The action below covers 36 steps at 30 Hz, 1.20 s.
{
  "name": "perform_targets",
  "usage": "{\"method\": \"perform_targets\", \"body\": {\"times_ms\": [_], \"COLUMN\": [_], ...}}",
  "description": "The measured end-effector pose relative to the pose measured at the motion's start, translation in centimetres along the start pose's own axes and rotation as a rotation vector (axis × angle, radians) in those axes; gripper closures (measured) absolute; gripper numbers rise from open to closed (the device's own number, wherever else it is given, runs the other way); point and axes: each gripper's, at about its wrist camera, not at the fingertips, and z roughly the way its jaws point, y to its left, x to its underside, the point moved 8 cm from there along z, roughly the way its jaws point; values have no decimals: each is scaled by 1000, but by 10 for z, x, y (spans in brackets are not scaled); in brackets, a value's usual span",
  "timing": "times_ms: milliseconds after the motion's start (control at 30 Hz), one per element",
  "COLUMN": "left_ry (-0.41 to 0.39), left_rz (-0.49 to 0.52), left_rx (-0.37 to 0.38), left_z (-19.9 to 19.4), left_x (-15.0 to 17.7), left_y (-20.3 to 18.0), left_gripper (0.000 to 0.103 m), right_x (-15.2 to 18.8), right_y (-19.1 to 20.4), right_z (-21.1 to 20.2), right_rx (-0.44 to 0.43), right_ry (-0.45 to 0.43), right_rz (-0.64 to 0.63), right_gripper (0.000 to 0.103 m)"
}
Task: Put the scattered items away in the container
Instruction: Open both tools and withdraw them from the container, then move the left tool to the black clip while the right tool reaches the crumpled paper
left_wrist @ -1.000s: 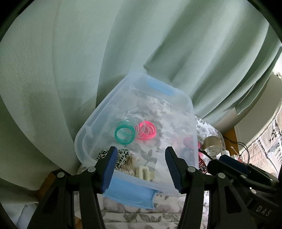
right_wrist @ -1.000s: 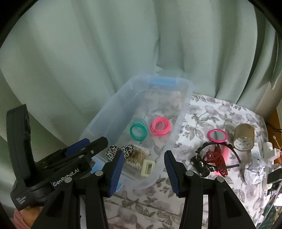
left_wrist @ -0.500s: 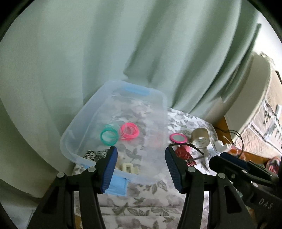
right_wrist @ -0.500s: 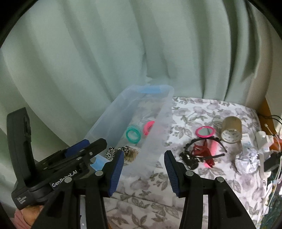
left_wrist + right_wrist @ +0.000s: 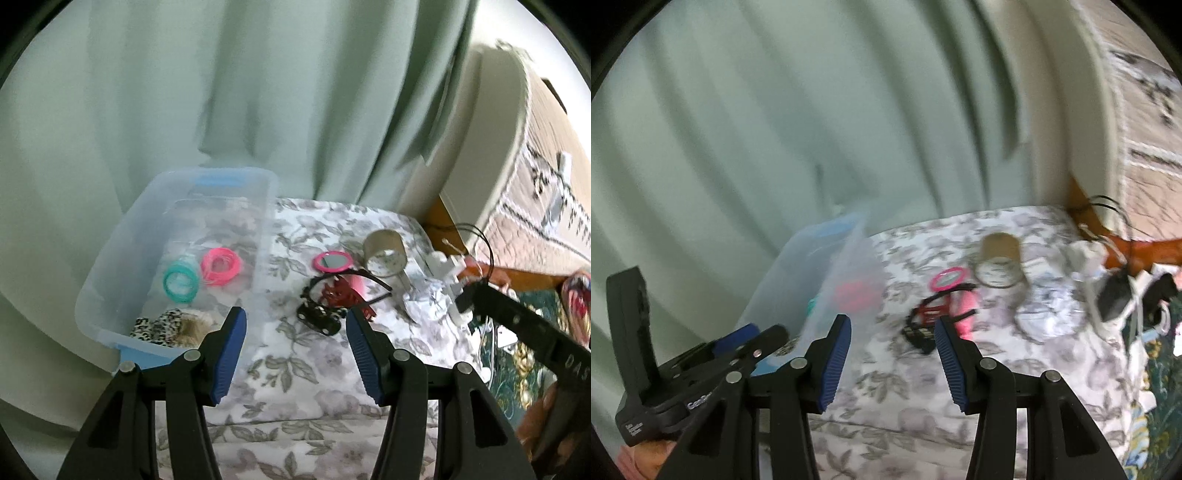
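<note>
From my left gripper [image 5: 293,334] I see its blue-padded fingers [image 5: 227,354] standing apart with nothing between them, hovering above the floral-patterned bedspread [image 5: 295,373]. The clear plastic storage container with blue handles [image 5: 110,258] sits at the left, its far wall against the pale green curtain [image 5: 258,92]; inside lie a teal coil of hair ties [image 5: 180,280], a pink coil of hair ties [image 5: 221,266] and a leopard-print scrunchie [image 5: 159,326]. Just beside its right wall the cover is bare, then come the round pink-rimmed mirror [image 5: 333,261], a black headband [image 5: 369,278] looped over a dark red claw clip [image 5: 340,293], and a brown tape roll [image 5: 384,251]. Crumpled white paper [image 5: 428,299] crowds the right edge. My right gripper [image 5: 892,347] also has its fingers [image 5: 834,360] parted and empty, over bare cover near the container's right wall; that view is blurred.
</note>
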Motion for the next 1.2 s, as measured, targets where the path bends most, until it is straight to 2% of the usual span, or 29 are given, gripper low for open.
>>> {"method": "perform_targets", "body": {"times_ms": [233,400,567,933,1200], "left_ry": [36,72,105,168,258], "left_rz": [74,115,132,163,140], "left_rx": [6,14,16,29,32], "left_z": [7,19,34,76,123], "left_x": [4,10,16,27,44], "left_y": [-36,-55,-66,-76,-69], "left_gripper": [46,46,46,46,46], "right_x": [-1,9,15,35,51], "right_y": [-47,-72,-94,-132,-141], "right_z": [-13,-13,-15,14,46], "right_rx": [22,15,51,132,167], "right_ry": [-37,-17,-17,81,178], "right_rz": [87,148,177,244,249], "right_gripper": [52,52,52,52,52]}}
